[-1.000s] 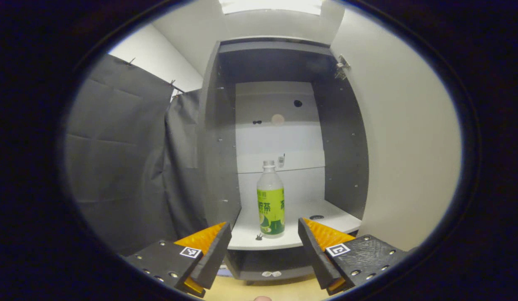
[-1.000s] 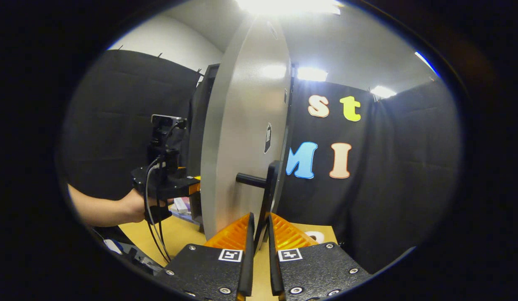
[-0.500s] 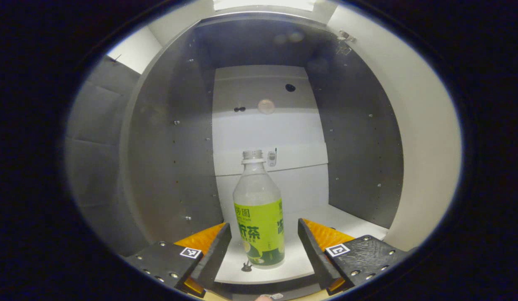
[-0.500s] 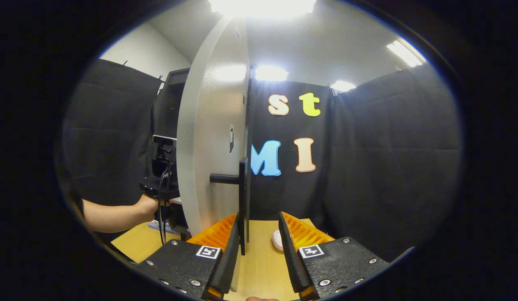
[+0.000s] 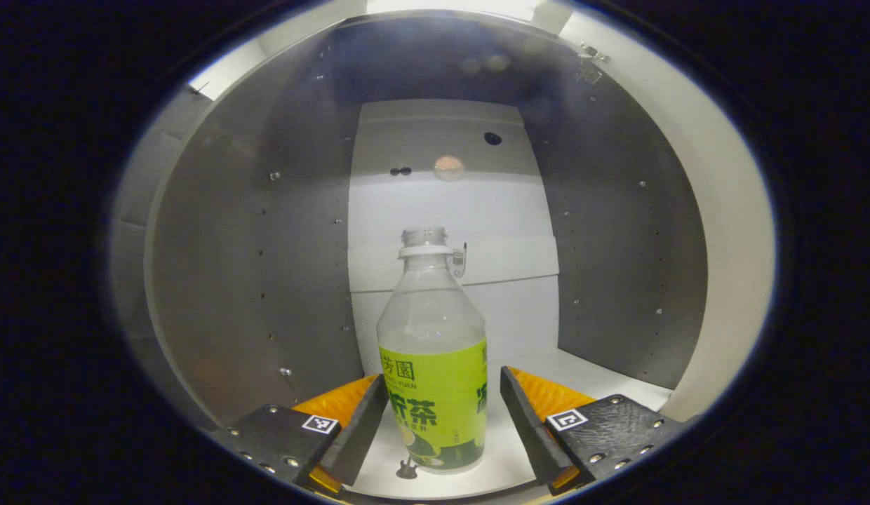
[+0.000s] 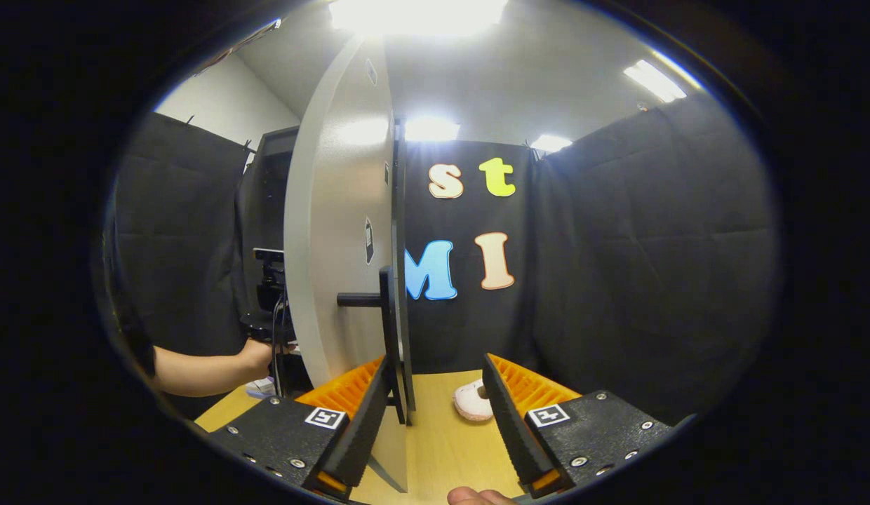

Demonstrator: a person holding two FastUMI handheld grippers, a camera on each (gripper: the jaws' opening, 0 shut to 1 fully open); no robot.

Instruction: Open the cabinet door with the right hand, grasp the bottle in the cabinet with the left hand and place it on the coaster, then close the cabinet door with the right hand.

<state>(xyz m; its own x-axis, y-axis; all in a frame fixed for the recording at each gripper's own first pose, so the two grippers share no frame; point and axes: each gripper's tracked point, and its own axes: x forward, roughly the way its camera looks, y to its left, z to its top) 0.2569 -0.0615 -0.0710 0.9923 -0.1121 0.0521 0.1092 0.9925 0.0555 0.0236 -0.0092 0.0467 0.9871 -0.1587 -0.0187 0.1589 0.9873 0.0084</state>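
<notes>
Looking along the left gripper (image 5: pixel 435 421), we see the bottle (image 5: pixel 433 365) standing upright on the white shelf (image 5: pixel 603 375) inside the cabinet (image 5: pixel 266 245), its long axis vertical and its uncapped neck pointing straight up. Our two fingers (image 5: pixel 358 431) are spread wide, one on either side of the green label, and we see a sliver of white shelf between each pad and the bottle's wall, so nothing is held. A small dark object (image 5: pixel 406 468) lies on the shelf just in front of the bottle's base. In the right gripper view we find the right gripper (image 6: pixel 435 421) also gaping, holding nothing; the cabinet door (image 6: pixel 337 245) stands swung open with its edge toward us, and its black handle (image 6: pixel 386 315) runs vertically just beside our left-hand finger, though we cannot tell whether they touch. On the wooden table (image 6: pixel 435 449) beyond our fingers lies the pale round coaster (image 6: pixel 471 405), near the black cloth. Farther left, past the door, a hand (image 6: pixel 256 354) grips the other tool
</notes>
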